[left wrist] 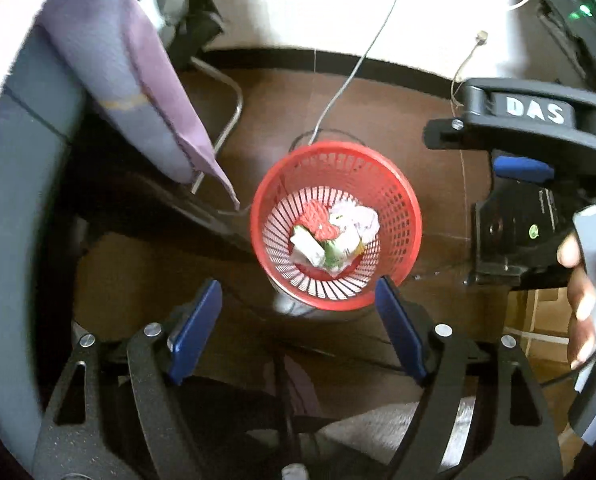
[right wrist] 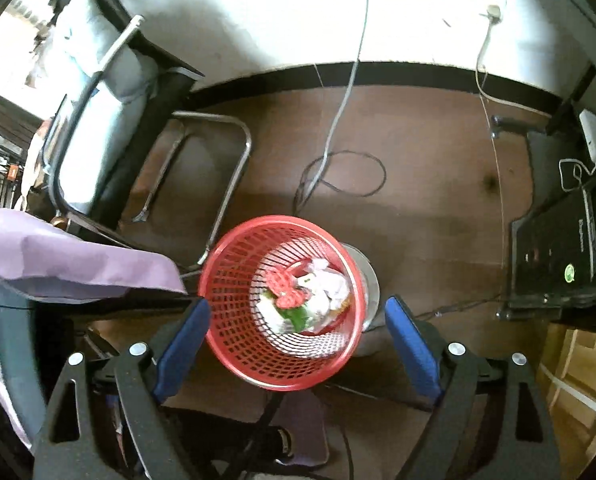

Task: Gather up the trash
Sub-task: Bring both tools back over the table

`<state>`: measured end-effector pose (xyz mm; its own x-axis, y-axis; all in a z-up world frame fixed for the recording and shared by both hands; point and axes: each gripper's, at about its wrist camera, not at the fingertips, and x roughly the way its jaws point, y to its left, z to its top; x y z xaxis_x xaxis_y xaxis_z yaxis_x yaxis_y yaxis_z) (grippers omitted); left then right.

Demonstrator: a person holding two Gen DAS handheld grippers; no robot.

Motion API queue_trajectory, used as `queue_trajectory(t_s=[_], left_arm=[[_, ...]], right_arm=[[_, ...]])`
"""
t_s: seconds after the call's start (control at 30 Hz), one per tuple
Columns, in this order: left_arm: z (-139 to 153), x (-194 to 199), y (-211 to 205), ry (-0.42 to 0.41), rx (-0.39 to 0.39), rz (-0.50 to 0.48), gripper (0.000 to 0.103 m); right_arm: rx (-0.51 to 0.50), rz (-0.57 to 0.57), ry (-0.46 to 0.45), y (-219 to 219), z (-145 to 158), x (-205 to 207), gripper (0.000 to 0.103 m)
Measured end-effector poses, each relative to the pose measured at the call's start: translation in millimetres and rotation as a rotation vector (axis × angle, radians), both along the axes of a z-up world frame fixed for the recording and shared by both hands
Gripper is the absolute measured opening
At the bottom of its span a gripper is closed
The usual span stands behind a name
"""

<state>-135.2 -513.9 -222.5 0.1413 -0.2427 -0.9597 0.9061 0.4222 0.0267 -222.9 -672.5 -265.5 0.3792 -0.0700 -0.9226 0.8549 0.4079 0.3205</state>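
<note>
A red plastic mesh basket (left wrist: 398,200) stands on the brown floor, seen from above in both wrist views. Inside it lies crumpled trash (left wrist: 334,236): white paper with a red and a green wrapper. My left gripper (left wrist: 298,284) hangs above the basket's near rim, open, with nothing between its blue pads (left wrist: 195,332). My right gripper (right wrist: 298,302) is also above the basket (right wrist: 233,280), open and empty, with the trash (right wrist: 306,296) showing between its fingers. In the left wrist view the right gripper's black body (left wrist: 530,120) sits at the right, held by a hand (left wrist: 578,280).
A metal-framed chair (right wrist: 233,160) stands left of the basket, with a purple cloth (right wrist: 77,264) draped nearby. Cables (right wrist: 338,176) loop on the floor behind the basket. A black computer case (right wrist: 558,256) and a cardboard box (right wrist: 570,368) are at the right, the white wall beyond.
</note>
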Motion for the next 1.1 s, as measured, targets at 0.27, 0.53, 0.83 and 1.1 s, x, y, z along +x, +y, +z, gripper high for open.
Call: queue_trajectory(t_s=[0.27,0.53,0.83,1.1], left_arm=[[74.0,26.6,48.1,-0.037,-0.188,0.102,0.078],[153.2,41.4,117.8,-0.073,-0.358,0.2,0.083],[223.2,46.4,200.9,-0.054,-0.589,0.246,0.087],[285.4,86.3,281.6,-0.061,-0.687,0.339,0.089]], right_arm=[[-0.114,-0.004,-0.063,23.8,68.0,8.1,0.087],[-0.253,0.163,-0.149,84.1,147.4,49.4,0.088],[-0.368,0.29,-0.243,140.0,217.6,82.4,0.091],[-0.45,0.423,-0.313,188.0,266.5,119.3,0.092]])
